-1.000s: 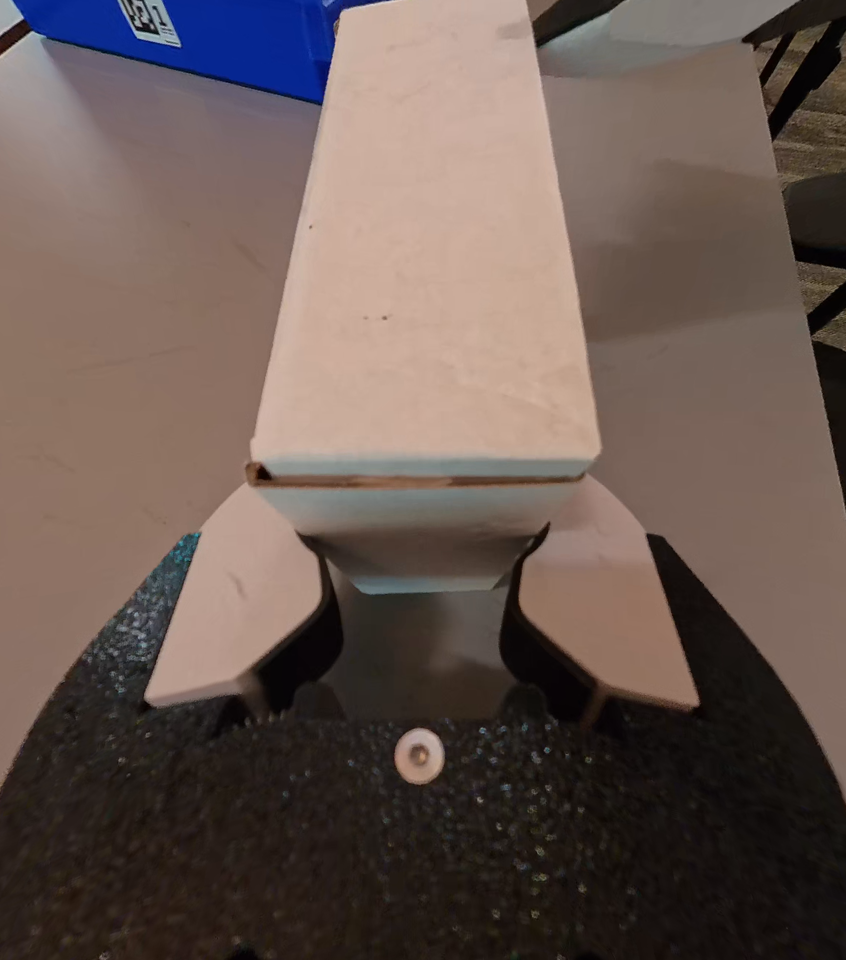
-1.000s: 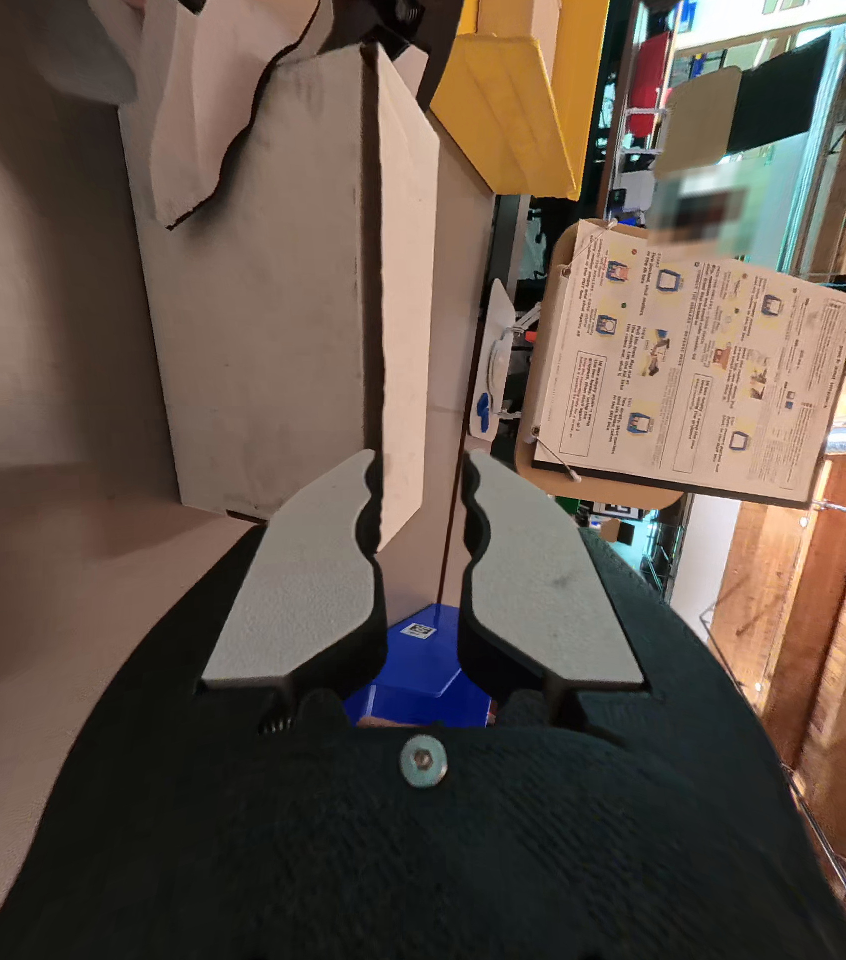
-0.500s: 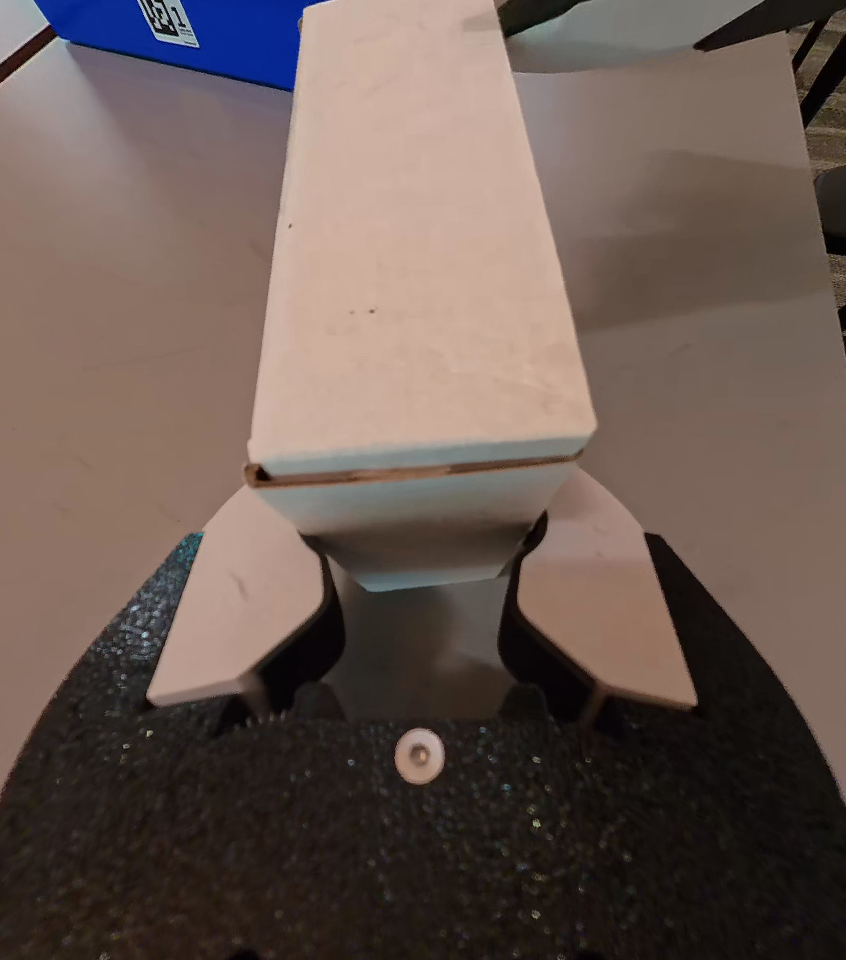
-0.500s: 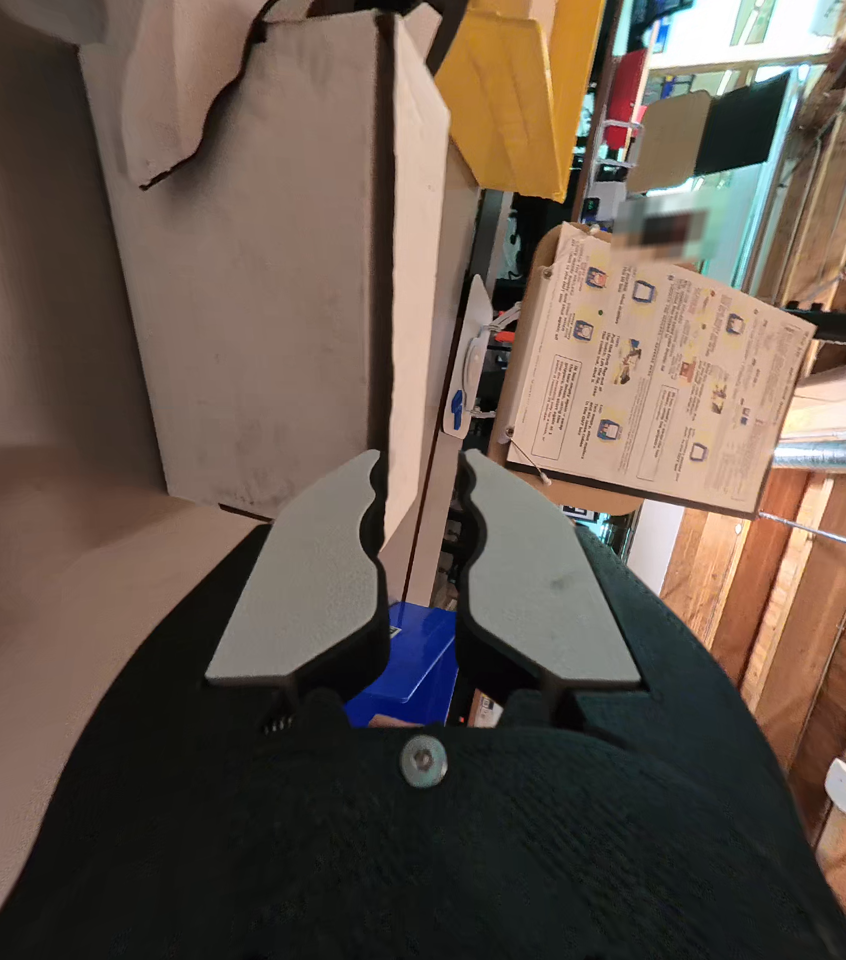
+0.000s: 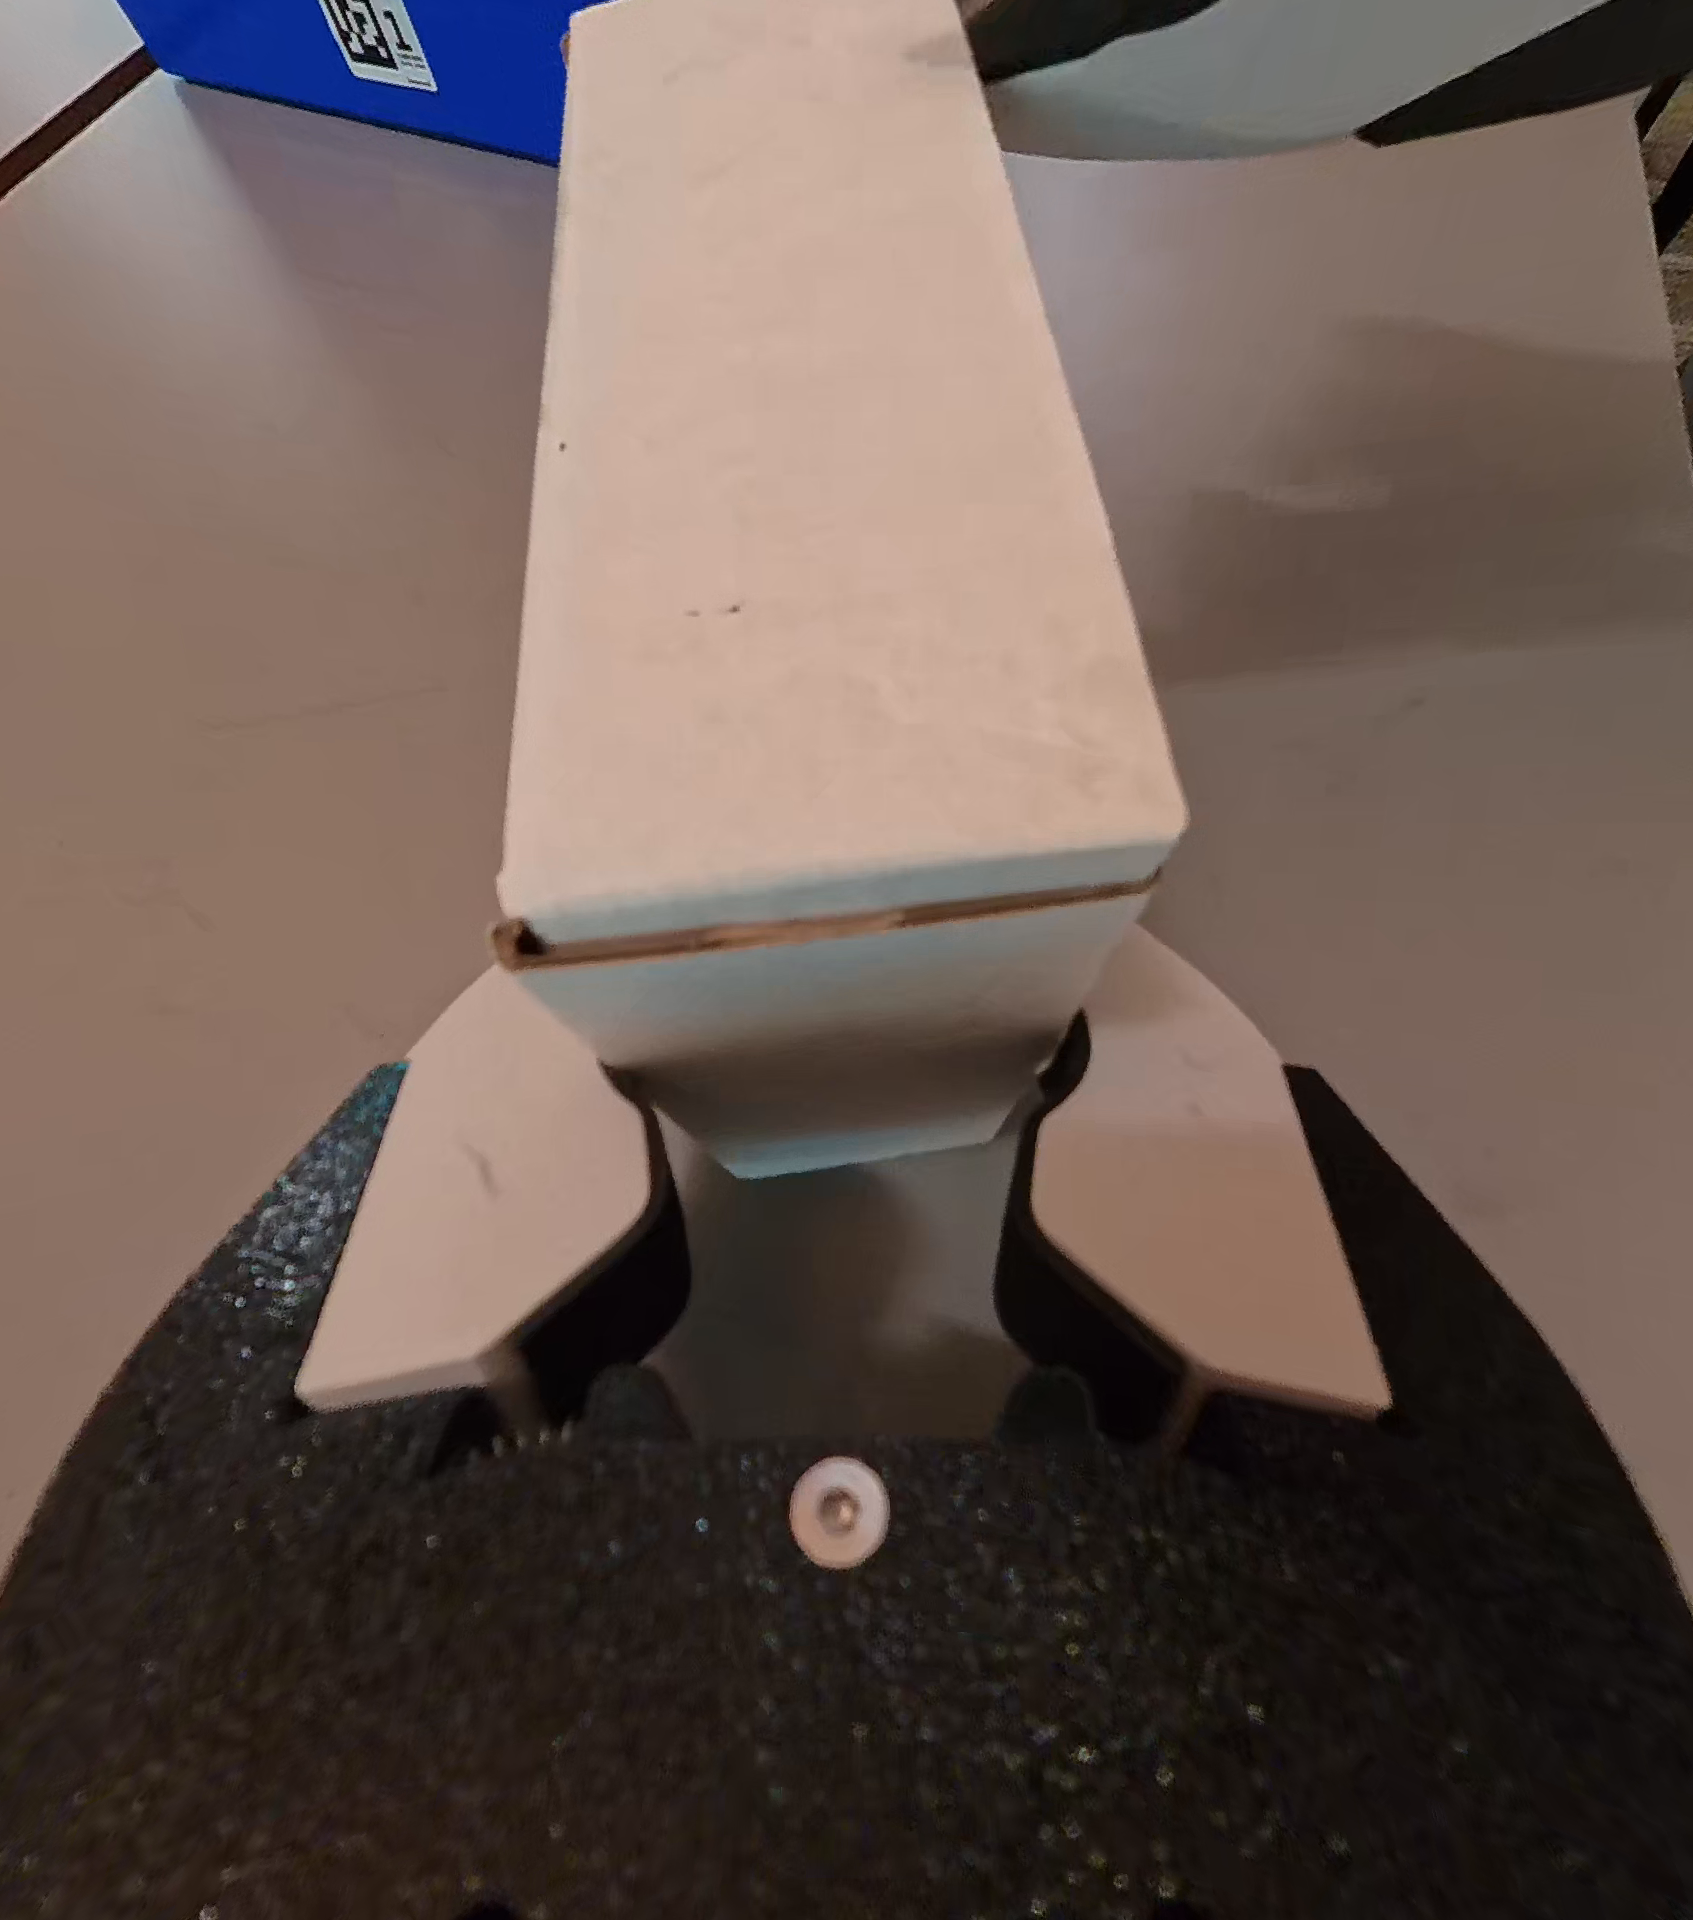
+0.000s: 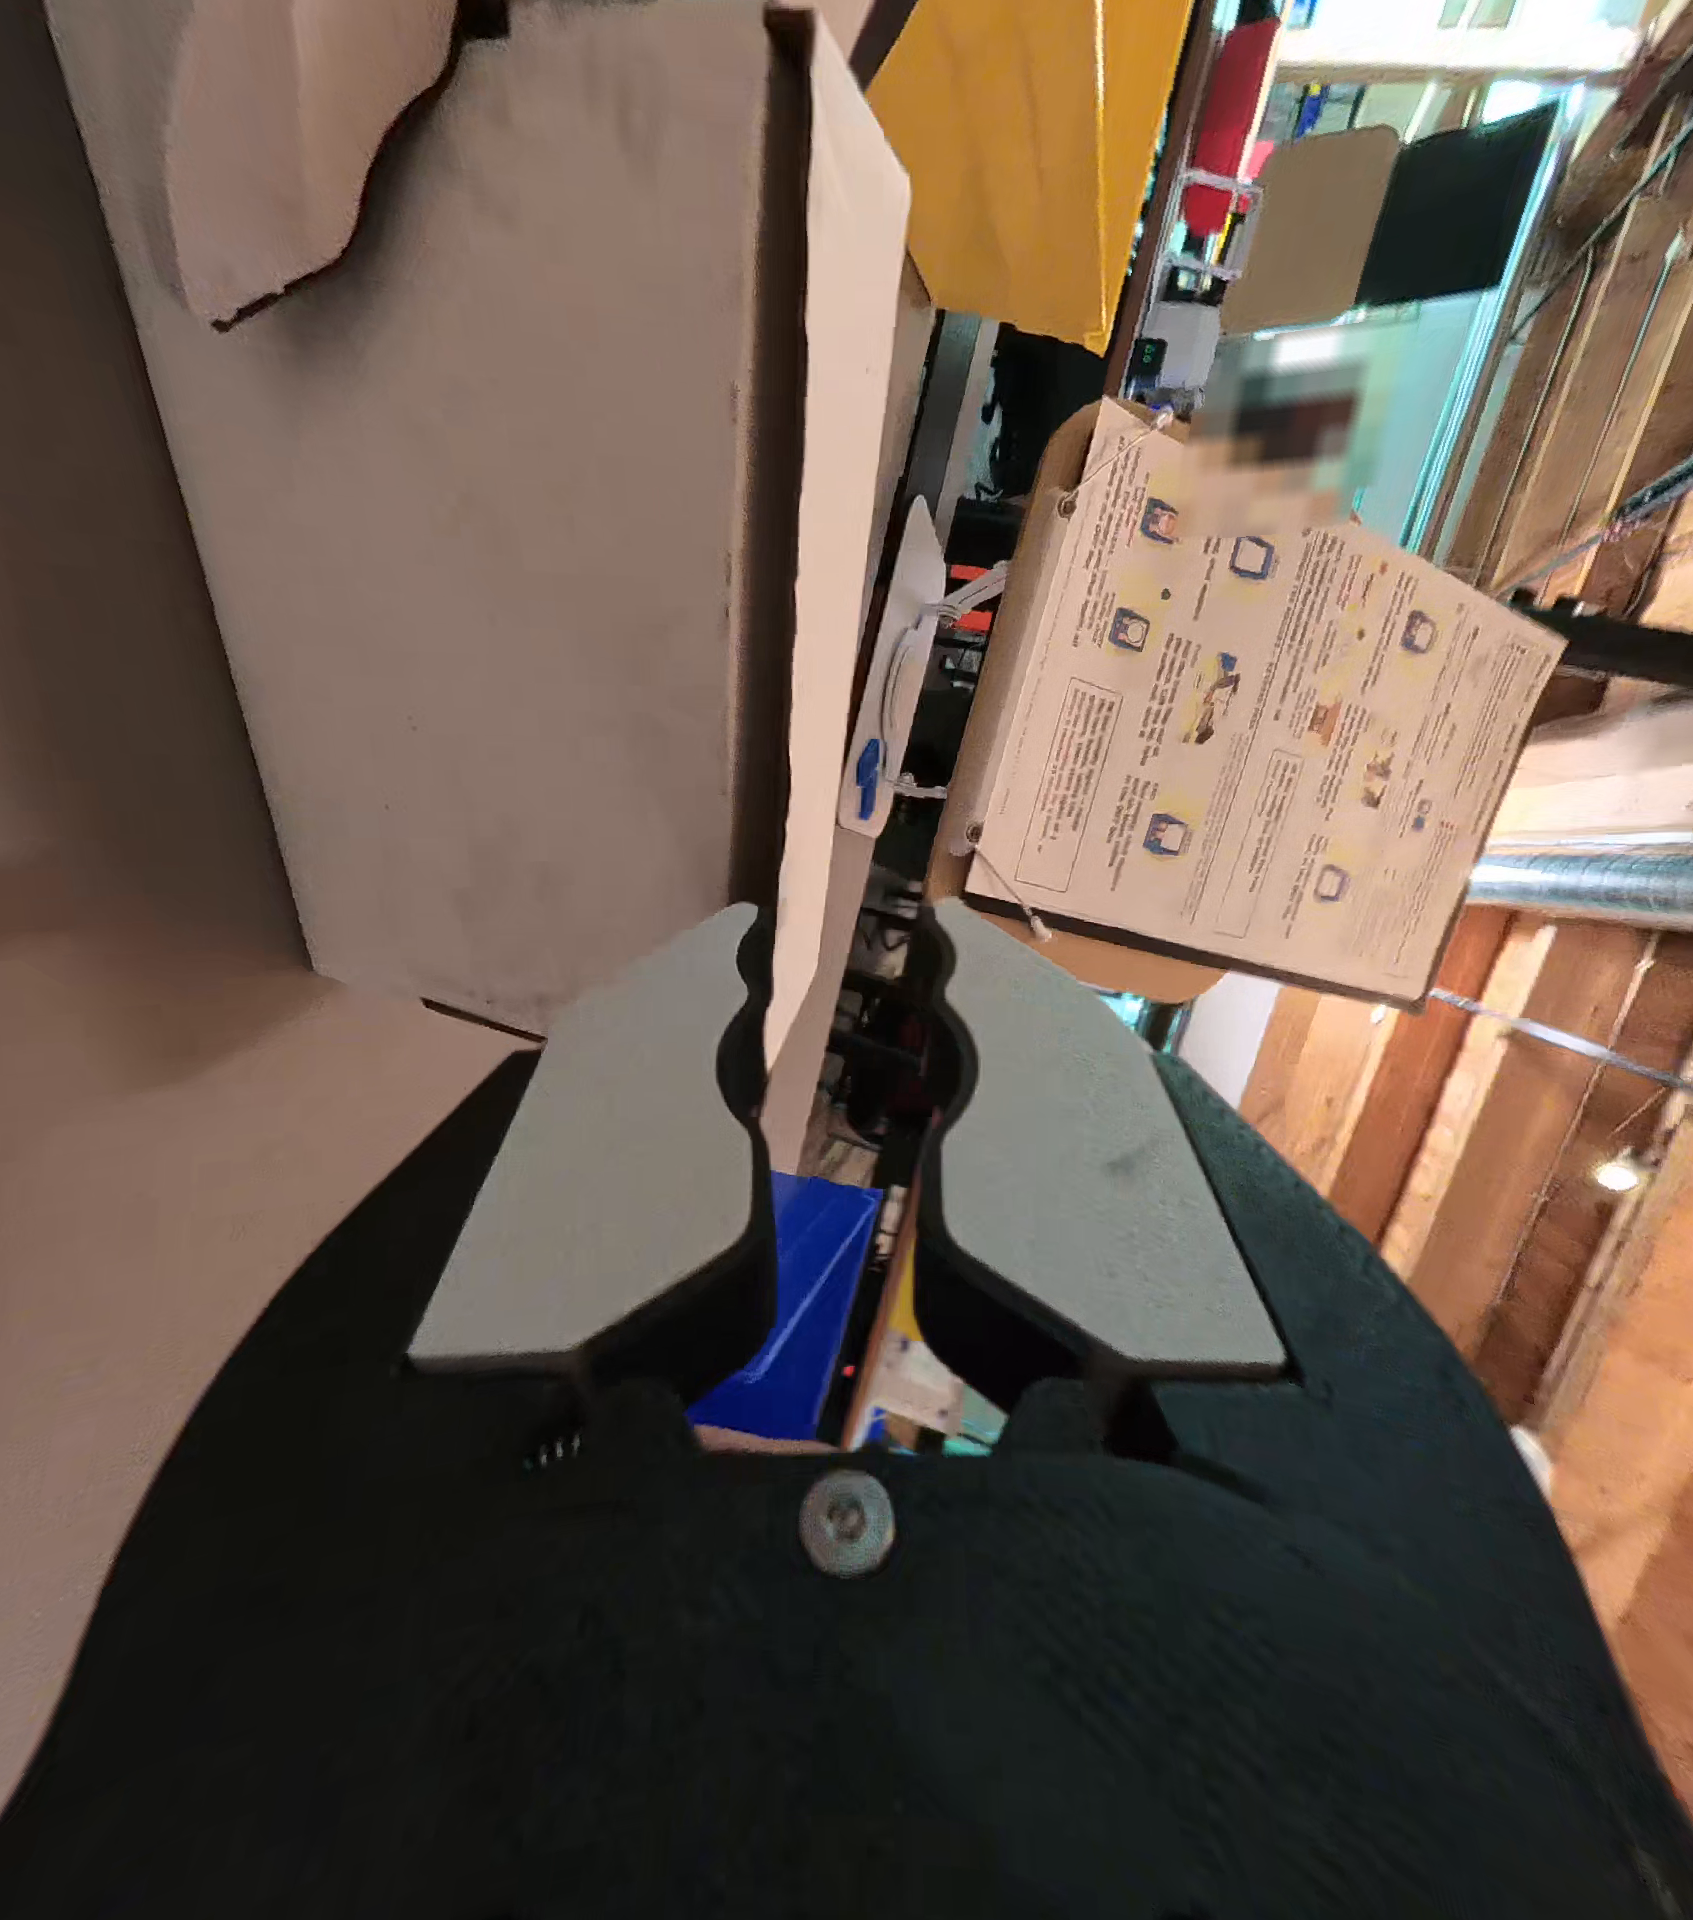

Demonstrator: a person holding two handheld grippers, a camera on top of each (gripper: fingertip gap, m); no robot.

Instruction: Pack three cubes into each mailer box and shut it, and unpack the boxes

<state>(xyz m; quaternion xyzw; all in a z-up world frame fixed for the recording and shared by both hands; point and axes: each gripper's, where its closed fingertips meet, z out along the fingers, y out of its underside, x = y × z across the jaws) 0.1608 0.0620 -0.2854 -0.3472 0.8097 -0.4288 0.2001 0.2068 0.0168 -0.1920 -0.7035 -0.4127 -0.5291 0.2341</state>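
Both grippers engaged: left gripper [image 5: 842, 1101] clamps the closed mailer box [image 5: 821, 520] end-on toward 12 o'clock, slightly swung since a second ago; right gripper [image 6: 847, 1023], part-open, straddles its lid edge, likely unpacking.

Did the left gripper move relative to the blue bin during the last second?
Yes. In the left wrist view the blue bin slid toward the upper left, so the left gripper, shut on the mailer box, swung slightly right.

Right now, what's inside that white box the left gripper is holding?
Can't tell. The white box is shut, so its inside is hidden. Only its lid, end flap and the table below show.
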